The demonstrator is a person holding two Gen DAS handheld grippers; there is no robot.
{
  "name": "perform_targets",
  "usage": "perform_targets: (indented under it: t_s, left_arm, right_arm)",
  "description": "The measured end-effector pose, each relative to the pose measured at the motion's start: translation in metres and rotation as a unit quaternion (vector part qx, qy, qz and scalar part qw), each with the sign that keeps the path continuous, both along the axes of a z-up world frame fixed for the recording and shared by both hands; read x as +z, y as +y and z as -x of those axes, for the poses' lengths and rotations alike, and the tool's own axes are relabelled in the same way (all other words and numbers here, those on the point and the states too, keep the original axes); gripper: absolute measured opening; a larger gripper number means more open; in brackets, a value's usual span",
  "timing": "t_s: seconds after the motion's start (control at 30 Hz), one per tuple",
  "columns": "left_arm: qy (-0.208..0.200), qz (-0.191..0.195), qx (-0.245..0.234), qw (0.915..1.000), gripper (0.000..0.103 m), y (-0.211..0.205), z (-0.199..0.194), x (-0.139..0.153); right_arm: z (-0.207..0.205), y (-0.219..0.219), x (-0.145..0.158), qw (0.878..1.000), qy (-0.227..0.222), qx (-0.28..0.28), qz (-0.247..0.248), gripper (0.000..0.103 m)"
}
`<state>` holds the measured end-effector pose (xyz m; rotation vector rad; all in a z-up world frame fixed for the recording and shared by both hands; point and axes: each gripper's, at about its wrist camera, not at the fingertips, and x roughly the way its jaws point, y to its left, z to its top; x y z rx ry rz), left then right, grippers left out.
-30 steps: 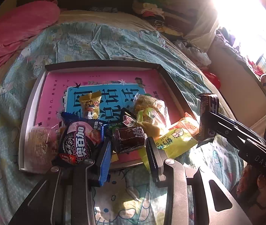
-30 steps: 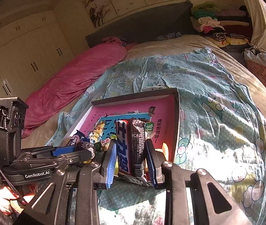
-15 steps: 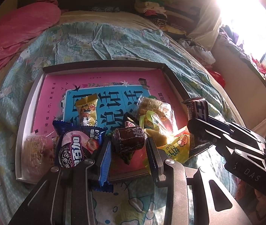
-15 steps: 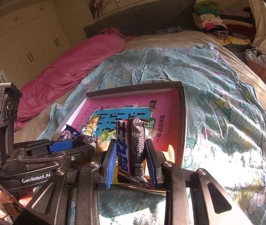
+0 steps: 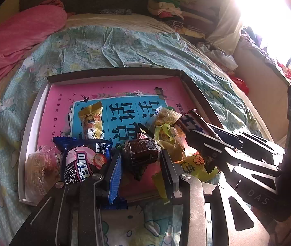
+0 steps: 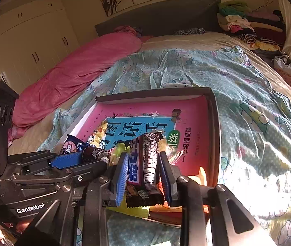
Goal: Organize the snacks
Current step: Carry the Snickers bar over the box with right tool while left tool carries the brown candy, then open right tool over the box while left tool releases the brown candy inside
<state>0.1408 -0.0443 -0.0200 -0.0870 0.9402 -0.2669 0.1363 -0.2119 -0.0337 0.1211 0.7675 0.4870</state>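
Observation:
A shallow box tray [image 5: 112, 74] with a pink book in it lies on the bed. My left gripper [image 5: 140, 155] is shut on a dark brown wrapped snack [image 5: 140, 150] over the tray's near edge. My right gripper [image 6: 144, 164] is shut on a dark chocolate bar [image 6: 145, 160], held upright over the tray's near right part; the bar also shows in the left wrist view [image 5: 192, 123]. Several snacks lie in the tray: a blue-pink cookie pack [image 5: 79, 164], a yellow pack [image 5: 91, 121], a clear bag [image 5: 166, 116] and a yellow-green pouch [image 5: 194, 166].
A pink duvet [image 6: 73, 73] lies along the bed's left side. The teal cartoon sheet [image 6: 248, 106] spreads around the tray. Piled clothes [image 6: 246, 24] sit by the headboard at the right. Wardrobe doors [image 6: 28, 41] stand on the left.
Both grippers have moved forward over the tray with their snacks. The right gripper's chocolate bar has come in toward the tray's middle.

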Motion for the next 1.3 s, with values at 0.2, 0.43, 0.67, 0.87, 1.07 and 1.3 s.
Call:
perform_targets:
  t_s: [0.2,0.43,0.67,0.87,1.07,1.3]
  left_arm:
    - [0.000,-0.001,0.001,1.0000,0.037,0.000,0.000,0.000]
    - [0.002,-0.005,-0.001,1.0000,0.037,0.000,0.001,0.000]
    - [0.004,-0.004,-0.002,1.0000,0.037,0.000,0.001,0.000]
    - [0.005,-0.005,-0.002,1.0000,0.037,-0.001,0.001,-0.001]
    - [0.005,-0.005,-0.001,1.0000,0.038,-0.001,0.001,0.000]
    - [-0.001,-0.005,-0.002,1.0000,0.049,-0.002,0.002,0.004]
  right_arm:
    - [0.000,0.000,-0.001,1.000,-0.003,-0.003,0.006,0.031]
    - [0.003,0.000,0.000,1.000,-0.006,-0.005,0.009,0.031]
    - [0.007,-0.001,0.003,1.000,-0.010,-0.004,0.012,0.034]
    - [0.015,-0.005,0.008,1.000,-0.014,-0.003,0.008,0.038]
    - [0.025,-0.009,0.011,1.000,-0.016,-0.001,0.012,0.038]
    - [0.030,-0.012,0.018,0.999,-0.030,-0.007,0.014,0.041]
